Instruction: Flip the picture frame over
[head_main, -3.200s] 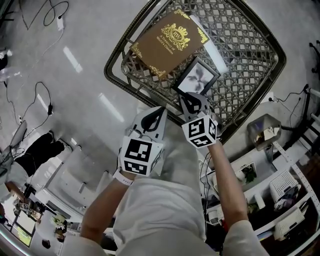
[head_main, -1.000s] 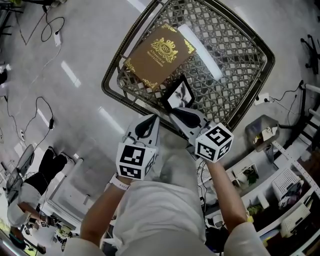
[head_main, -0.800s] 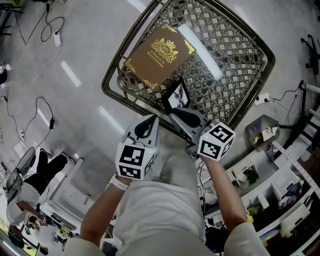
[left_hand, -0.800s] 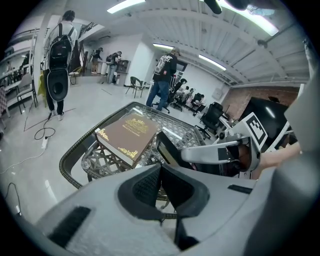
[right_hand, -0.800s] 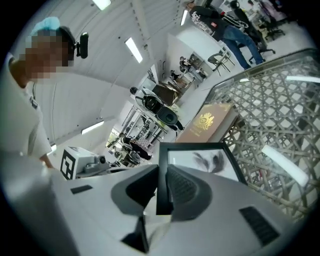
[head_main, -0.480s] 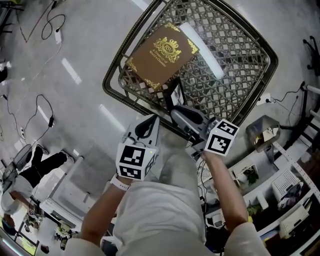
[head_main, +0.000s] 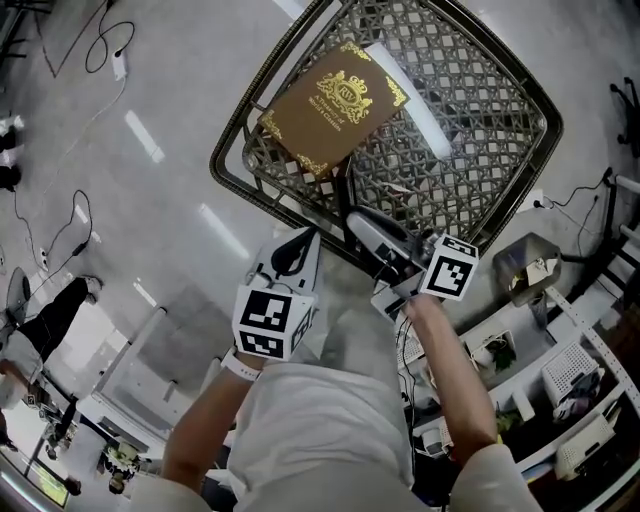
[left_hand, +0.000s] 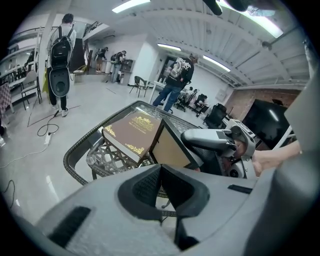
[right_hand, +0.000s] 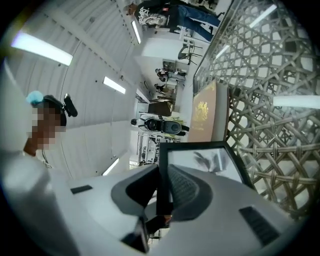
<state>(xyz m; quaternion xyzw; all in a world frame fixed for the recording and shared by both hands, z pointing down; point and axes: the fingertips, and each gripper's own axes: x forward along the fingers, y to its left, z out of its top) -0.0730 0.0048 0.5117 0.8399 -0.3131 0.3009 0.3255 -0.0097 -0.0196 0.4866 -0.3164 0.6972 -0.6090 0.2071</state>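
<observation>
Clamped on the black border of the picture frame (right_hand: 200, 159) with the right gripper (right_hand: 162, 192), one jaw on each face of it. Frame standing on edge over the wicker table (head_main: 230, 130), close to the near rim and just beside the brown book with gold print (head_main: 335, 95); impossible to say whether its lower edge touches the table top. From the head view, only a thin dark line of the frame (head_main: 343, 195) at the tip of the right gripper (head_main: 352, 218). From the right gripper view, the glass side with a pale leaf-like print, and behind it the book (right_hand: 205, 112) and the woven table top (right_hand: 270, 125).

Left gripper (head_main: 298, 245) hanging outside the table rim, near the right one but not touching the frame. Jaws of the left gripper (left_hand: 161, 187) pressed together, nothing between them. From its view, the plain tan back of the frame (left_hand: 172, 147), tilted, with the book (left_hand: 132, 130) lying flat to the left of it on the table (left_hand: 75, 150). Grey floor (head_main: 150, 200) below, with some cables (head_main: 30, 230), and several people (left_hand: 172, 80) far behind.
</observation>
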